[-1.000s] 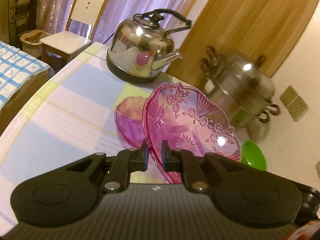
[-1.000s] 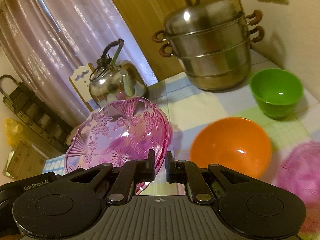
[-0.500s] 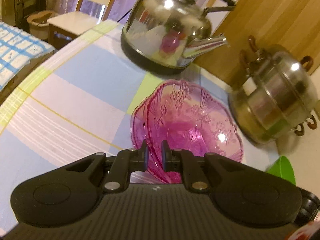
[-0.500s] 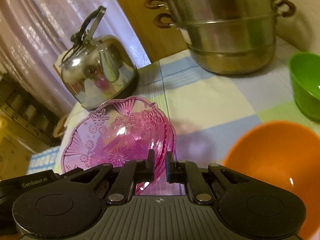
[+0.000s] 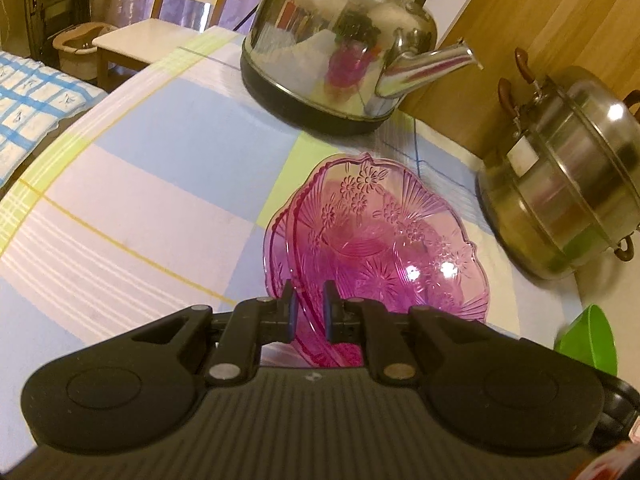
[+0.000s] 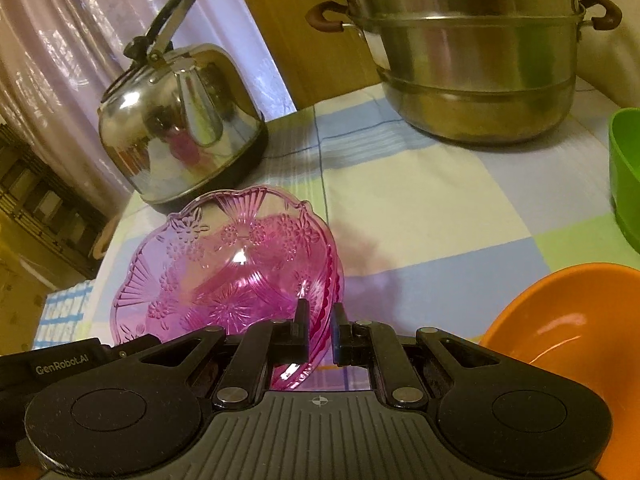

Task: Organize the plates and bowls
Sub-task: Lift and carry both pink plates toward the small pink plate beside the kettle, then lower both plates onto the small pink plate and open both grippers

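Note:
A pink glass plate [image 5: 380, 248] with a flower pattern is held low over the checked tablecloth. My left gripper [image 5: 307, 300] is shut on its left rim. My right gripper [image 6: 320, 316] is shut on its right rim, and the plate also shows in the right wrist view [image 6: 232, 264]. It seems to be two stacked plates, as a second rim shows at the edge. An orange bowl [image 6: 560, 320] sits at the right, and a green bowl [image 6: 626, 172] beyond it, also seen in the left wrist view [image 5: 588, 340].
A steel kettle [image 5: 344, 40] stands behind the plate, also in the right wrist view [image 6: 180, 128]. A stacked steel steamer pot [image 6: 472, 48] stands at the back right by the wall. The table's left edge drops toward a chair [image 5: 148, 36] and a bed.
Both grippers have moved forward and down with the pink plate, from tilted in the air to nearly flat on the cloth close to the kettle.

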### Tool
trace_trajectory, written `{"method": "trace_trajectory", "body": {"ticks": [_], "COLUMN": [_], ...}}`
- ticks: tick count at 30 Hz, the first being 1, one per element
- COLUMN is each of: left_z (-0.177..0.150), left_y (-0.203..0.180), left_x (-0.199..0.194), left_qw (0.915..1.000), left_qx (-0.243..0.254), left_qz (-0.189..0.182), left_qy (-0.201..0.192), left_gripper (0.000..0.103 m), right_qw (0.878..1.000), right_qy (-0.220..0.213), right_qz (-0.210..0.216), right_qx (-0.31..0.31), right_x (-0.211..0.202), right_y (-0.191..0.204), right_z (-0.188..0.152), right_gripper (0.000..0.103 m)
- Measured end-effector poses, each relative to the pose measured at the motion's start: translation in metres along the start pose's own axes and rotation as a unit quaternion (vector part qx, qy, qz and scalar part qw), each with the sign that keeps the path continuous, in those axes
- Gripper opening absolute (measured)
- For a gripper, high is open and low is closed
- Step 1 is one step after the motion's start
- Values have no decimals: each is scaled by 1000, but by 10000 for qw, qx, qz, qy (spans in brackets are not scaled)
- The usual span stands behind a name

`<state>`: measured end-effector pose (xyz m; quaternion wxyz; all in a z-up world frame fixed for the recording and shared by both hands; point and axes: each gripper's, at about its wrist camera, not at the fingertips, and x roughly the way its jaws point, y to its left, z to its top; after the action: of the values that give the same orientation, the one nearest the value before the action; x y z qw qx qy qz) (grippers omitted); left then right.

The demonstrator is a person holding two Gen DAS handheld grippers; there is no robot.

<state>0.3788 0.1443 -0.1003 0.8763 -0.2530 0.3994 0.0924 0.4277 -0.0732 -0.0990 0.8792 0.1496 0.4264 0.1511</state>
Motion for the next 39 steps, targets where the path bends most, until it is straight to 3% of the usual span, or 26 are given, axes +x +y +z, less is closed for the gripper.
{"method": "trace_trajectory", "body": {"ticks": [16, 19, 21, 23, 26, 28, 29, 39], "left_z": [1, 1, 1, 2, 2, 3, 3, 5], "left_y": [1, 2, 3, 3, 5, 7, 8, 15], "left_x": [4, 3, 3, 2, -1, -3, -4, -11], "left_qw": [9998, 9997, 9998, 9997, 9995, 9992, 9990, 9985], "left_qx": [99, 82, 63, 41, -24, -78, -121, -202], "left_qz": [104, 135, 129, 139, 163, 220, 239, 254], "left_qy": [-106, -161, -167, -189, -259, -319, -344, -448], "left_gripper": [11, 13, 15, 17, 23, 36, 37, 37], "right_qw": [9999, 9997, 9994, 9991, 9991, 9991, 9990, 9986], "right_qy": [22, -15, -150, -266, -329, -343, -352, -382], "right_qz": [-83, -81, 43, 56, 51, 74, 71, 236], "right_qx": [-128, -231, -297, -323, -274, -248, -247, -265], "right_x": [8, 11, 8, 5, 2, 1, 1, -4], "right_y": [3, 5, 6, 8, 6, 4, 4, 6], "right_z": [-1, -2, -2, -2, 1, 3, 3, 4], "right_gripper": [11, 29, 50, 55, 56, 56, 56, 56]}}
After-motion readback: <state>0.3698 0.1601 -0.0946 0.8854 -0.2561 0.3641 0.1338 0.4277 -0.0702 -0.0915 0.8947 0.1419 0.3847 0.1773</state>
